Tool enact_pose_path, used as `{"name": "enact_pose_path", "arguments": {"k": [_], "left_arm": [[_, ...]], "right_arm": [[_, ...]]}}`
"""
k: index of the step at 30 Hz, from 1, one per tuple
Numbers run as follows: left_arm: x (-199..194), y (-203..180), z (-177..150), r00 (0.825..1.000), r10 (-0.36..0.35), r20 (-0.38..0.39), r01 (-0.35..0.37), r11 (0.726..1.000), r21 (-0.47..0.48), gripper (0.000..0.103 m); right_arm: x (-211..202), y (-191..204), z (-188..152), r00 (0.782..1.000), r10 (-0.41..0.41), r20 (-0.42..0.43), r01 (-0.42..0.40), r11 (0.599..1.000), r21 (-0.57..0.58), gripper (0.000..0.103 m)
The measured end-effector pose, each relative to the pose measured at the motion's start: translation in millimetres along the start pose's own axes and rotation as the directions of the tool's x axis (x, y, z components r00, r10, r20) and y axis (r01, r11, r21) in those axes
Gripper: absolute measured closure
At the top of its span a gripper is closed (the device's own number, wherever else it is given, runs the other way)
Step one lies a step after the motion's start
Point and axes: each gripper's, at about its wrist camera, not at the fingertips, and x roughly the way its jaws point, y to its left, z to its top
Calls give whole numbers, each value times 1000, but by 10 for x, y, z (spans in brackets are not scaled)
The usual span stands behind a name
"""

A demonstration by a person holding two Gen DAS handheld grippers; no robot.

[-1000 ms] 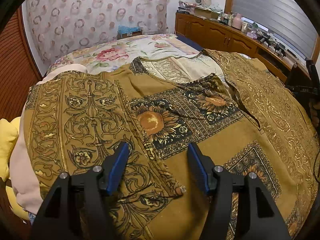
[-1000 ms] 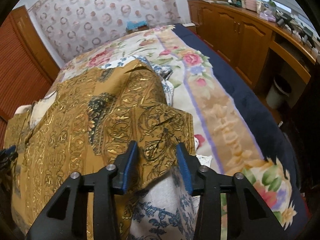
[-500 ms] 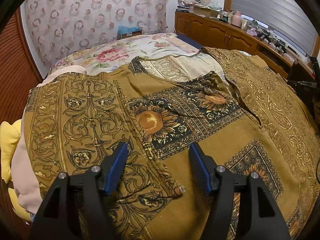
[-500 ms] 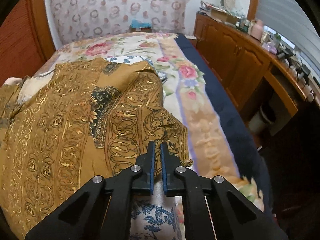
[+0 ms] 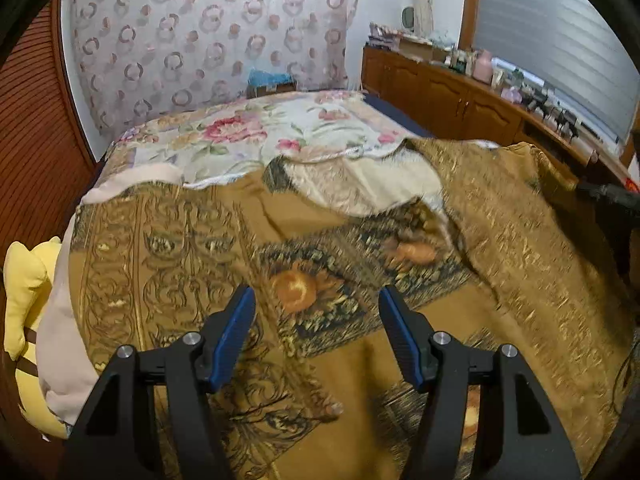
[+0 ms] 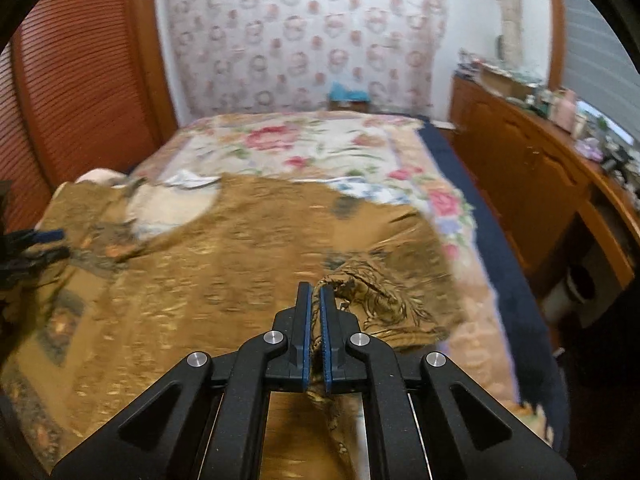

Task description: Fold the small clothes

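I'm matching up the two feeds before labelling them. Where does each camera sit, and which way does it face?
Left wrist: rides the left claw, angled down over the brown patterned garment; its open fingers show.
Right wrist: rides the right claw, facing along the bed; its fingers pinch the garment's edge.
Shared: the garment, floral bedspread, patterned curtain, wooden cabinet.

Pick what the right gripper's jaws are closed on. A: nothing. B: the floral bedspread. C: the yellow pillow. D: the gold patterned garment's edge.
D: in the right wrist view the right gripper has its jaws pressed together with a bunched fold of the gold patterned garment pinched between them.
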Motion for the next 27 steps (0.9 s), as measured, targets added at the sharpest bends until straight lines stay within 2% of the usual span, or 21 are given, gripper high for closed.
{"name": "enact_pose_path", "arguments": {"k": [5, 8, 12, 15, 17, 19, 22, 24, 27], "left_arm": [[-34, -123, 76, 1000, -11, 22, 10, 1000, 17, 39], [-45, -196, 103, 999, -25, 30, 24, 999, 22, 39], [-63, -315, 144, 998, -50, 38, 48, 998, 35, 39], [-66, -443, 183, 997, -71, 41, 68, 996, 57, 39], [-55, -525, 206, 996, -79, 40, 77, 995, 70, 39], [-51, -592, 209, 995, -92, 37, 88, 993, 81, 39], [-43, -664, 199, 994, -105, 30, 102, 990, 92, 39], [-26, -710, 186, 993, -113, 20, 111, 989, 100, 39], [0, -758, 160, 993, -117, 7, 115, 988, 107, 39]], "right_arm": [[199, 239, -115, 994, 88, -59, -89, 996, -4, 101], [326, 342, -230, 989, 105, -109, -106, 994, -9, 101], [356, 342, -312, 987, 98, -126, -98, 995, 6, 100], [287, 327, -299, 988, 106, -112, -104, 994, 22, 88], [203, 281, -260, 991, 97, -97, -95, 995, 22, 72], [105, 227, -200, 995, 76, -65, -74, 997, 24, 65], [15, 111, -135, 999, 28, -15, -27, 999, 34, 64], [44, -32, -91, 999, -27, -29, 28, 998, 50, 64], [176, -225, -79, 996, -60, -66, 66, 994, 93, 64]]}}
